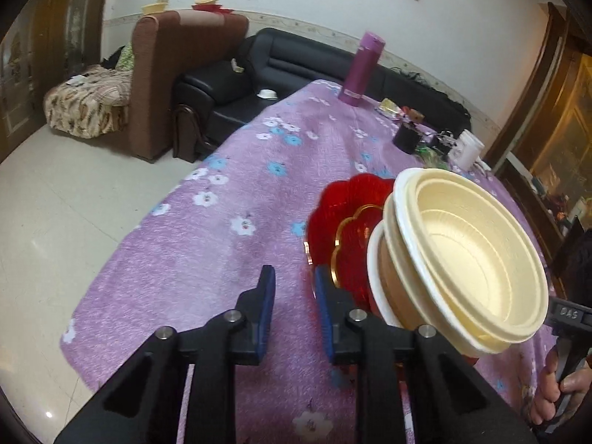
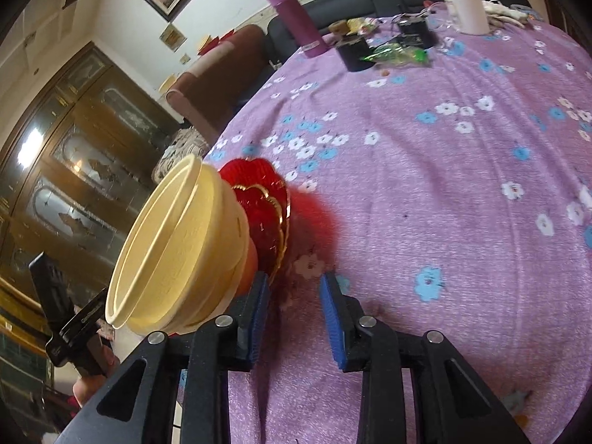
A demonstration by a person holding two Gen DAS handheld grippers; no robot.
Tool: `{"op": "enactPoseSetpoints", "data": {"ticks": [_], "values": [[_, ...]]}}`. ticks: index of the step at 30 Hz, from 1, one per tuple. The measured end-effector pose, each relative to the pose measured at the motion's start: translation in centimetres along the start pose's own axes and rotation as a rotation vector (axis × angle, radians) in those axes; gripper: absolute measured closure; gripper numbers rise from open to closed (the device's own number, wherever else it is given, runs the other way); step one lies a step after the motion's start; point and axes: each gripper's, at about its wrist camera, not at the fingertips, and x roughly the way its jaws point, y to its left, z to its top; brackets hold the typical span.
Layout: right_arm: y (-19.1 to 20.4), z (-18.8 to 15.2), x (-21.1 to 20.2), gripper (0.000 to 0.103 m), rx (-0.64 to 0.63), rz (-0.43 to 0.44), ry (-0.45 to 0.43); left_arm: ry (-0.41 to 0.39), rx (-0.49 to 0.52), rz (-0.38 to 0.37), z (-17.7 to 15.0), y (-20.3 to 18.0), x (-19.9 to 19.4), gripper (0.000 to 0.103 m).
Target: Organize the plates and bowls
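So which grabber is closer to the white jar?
Right, probably. The right gripper looks straight across the tablecloth to the white jar; from the left gripper the jar sits beyond the stack of bowls.

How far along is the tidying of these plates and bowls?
Done: cream bowls nested in one stack on the red plates on the purple tablecloth. In hand: nothing; left fingers and right fingers both stand empty beside the stack. Left: possibly the spare bowls atop the brown sofa.
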Motion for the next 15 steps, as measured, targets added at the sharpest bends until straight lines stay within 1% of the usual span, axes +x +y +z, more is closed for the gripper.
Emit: {"op": "enactPoseSetpoints", "data": {"ticks": [3,6,8,9,12,14,15], "values": [[0.3,0.0,0.8,0.074,-0.008,-0.007,0.012,0.006,0.016,-0.001,0.1,-0.2,0.5,0.082],[0.7,0.3,1.3,0.079,-0.021,-0.009,0.016,0.021,0.03,0.002,0.2,-0.5,1.2,0.082],[1.1,0.7,1.9,0.087,-0.031,-0.011,0.024,0.032,0.039,0.005,0.3,-0.6,1.8,0.082],[1.3,0.8,2.2,0.088,-0.034,-0.012,0.028,0.036,0.043,0.006,0.3,-0.7,2.1,0.082],[1.6,1.1,2.8,0.089,-0.043,-0.033,0.017,0.05,0.054,0.009,0.3,-0.9,3.0,0.083],[1.6,1.2,2.9,0.089,-0.044,-0.032,0.01,0.056,0.059,0.005,0.2,-0.9,3.5,0.085],[1.6,1.1,3.0,0.089,-0.045,-0.031,0.009,0.062,0.059,-0.002,0.2,-1.0,3.8,0.088]]}}
